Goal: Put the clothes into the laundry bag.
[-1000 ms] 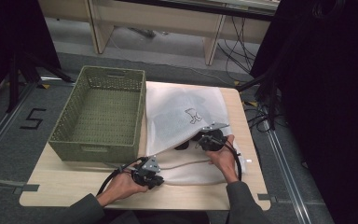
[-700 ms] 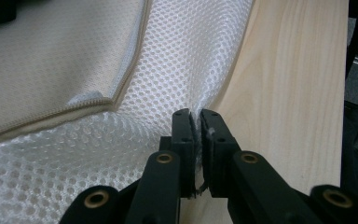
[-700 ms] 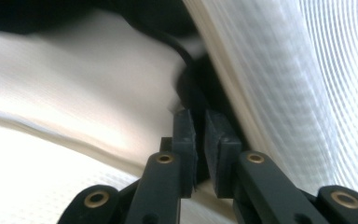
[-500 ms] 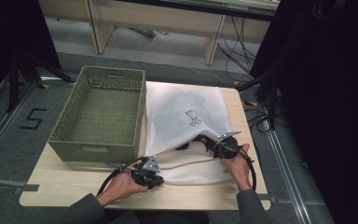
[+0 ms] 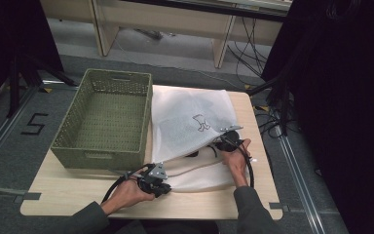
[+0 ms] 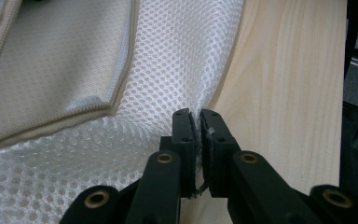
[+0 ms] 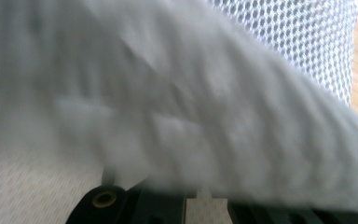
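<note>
Both grippers pinch the mesh bag (image 5: 195, 122) at frame centre: left gripper (image 5: 158, 181) on its near edge, right gripper (image 5: 222, 142) mid-bag, basket (image 5: 102, 151) touching its left, bare table (image 5: 209, 207) below.

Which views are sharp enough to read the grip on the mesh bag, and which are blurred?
Left gripper view: sharp, left gripper pinching the mesh bag edge. Right gripper view: motion-blurred mesh draped close over the lens, weave crisp only at top right. High view: evenly lit, slightly soft, dark surroundings beyond the table.
</note>
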Available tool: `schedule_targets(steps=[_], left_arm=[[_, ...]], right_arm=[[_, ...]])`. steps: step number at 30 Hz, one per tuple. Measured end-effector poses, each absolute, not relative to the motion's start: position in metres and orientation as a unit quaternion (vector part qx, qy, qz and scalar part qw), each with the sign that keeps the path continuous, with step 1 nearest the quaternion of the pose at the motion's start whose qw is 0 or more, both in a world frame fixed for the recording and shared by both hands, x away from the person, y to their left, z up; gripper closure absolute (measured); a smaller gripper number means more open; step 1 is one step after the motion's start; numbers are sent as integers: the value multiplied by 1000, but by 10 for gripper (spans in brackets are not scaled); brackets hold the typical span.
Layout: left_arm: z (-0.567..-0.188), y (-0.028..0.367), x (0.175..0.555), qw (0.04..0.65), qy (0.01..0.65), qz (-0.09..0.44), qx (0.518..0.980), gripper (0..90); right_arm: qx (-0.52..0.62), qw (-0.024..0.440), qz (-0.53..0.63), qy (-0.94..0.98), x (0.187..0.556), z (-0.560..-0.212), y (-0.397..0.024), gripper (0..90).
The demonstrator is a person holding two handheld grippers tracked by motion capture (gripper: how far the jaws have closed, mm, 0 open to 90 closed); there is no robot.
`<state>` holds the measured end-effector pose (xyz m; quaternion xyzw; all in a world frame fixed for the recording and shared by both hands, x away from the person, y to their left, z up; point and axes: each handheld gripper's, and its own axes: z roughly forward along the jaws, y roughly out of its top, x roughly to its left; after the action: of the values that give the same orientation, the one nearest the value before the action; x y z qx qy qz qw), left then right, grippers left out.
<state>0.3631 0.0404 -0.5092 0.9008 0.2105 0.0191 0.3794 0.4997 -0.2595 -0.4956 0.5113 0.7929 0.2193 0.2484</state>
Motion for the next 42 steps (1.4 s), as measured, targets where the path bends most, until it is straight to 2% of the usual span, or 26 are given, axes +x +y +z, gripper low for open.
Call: schedule_targets(steps=[8,16,21,22,23,24,25,27,35,38,42], left_arm=[[-509,40,363,376,207,21,903,842],[-508,40,363,375,207,24,903,840],[-508,40,363,373,201,28,905,839],[-508,40,364,373,200,28,905,840],[-508,40,363,373,205,26,904,839],[-508,40,364,373,200,27,905,840],[-508,40,364,373,201,28,905,840],[-508,40,363,374,208,25,904,840],[-509,40,363,376,206,25,903,839],[-509,40,364,376,208,21,903,838],[-508,40,364,375,204,23,904,837]], right_arm=[[517,253,246,780,512,-498,-258,864],[507,201,289,786,477,-465,-263,754],[467,171,335,800,452,-455,-264,690],[481,152,344,792,448,-453,-262,671],[458,158,360,798,448,-454,-263,650],[477,123,365,790,444,-452,-259,637],[452,131,383,795,445,-453,-256,625],[446,113,397,794,443,-452,-249,580],[463,81,435,768,452,-453,-234,551],[485,45,454,746,454,-454,-230,533],[473,28,482,737,455,-454,-226,500]])
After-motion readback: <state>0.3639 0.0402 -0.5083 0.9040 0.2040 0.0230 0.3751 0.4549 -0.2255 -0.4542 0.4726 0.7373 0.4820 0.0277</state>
